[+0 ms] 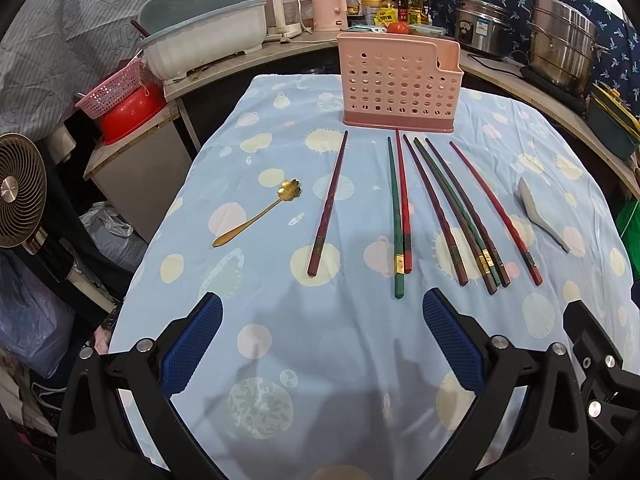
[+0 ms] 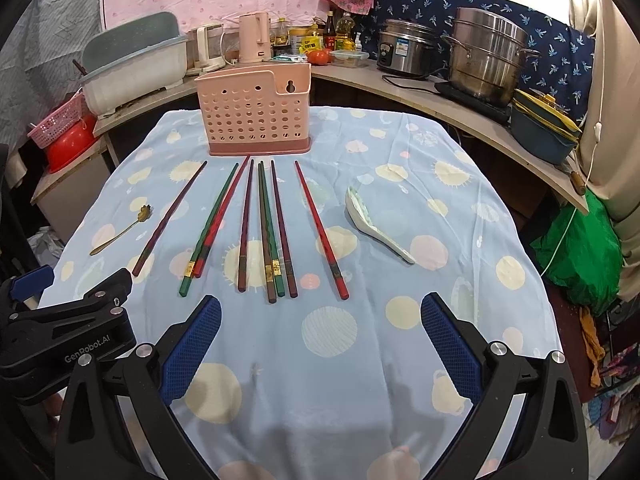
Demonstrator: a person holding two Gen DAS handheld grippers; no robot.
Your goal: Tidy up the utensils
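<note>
A pink perforated utensil holder (image 1: 398, 90) (image 2: 256, 114) stands at the far end of the blue dotted tablecloth (image 1: 280, 320). Several red, maroon and green chopsticks (image 1: 444, 208) (image 2: 264, 224) lie side by side in front of it. One maroon chopstick (image 1: 328, 204) (image 2: 170, 218) lies apart to the left. A gold flower spoon (image 1: 256, 214) (image 2: 120, 232) lies far left. A white ceramic spoon (image 1: 542, 212) (image 2: 374, 226) lies far right. My left gripper (image 1: 322, 316) and right gripper (image 2: 320, 316) are open and empty above the near cloth. The left gripper also shows in the right wrist view (image 2: 72, 300).
A counter curves behind the table with a dish rack (image 1: 204, 40), kettles, bottles, a rice cooker (image 2: 404, 50) and a steel steamer pot (image 2: 490, 56). A fan (image 1: 20, 192) stands at the left. A red bowl and pink basket (image 1: 120, 100) sit on a low shelf.
</note>
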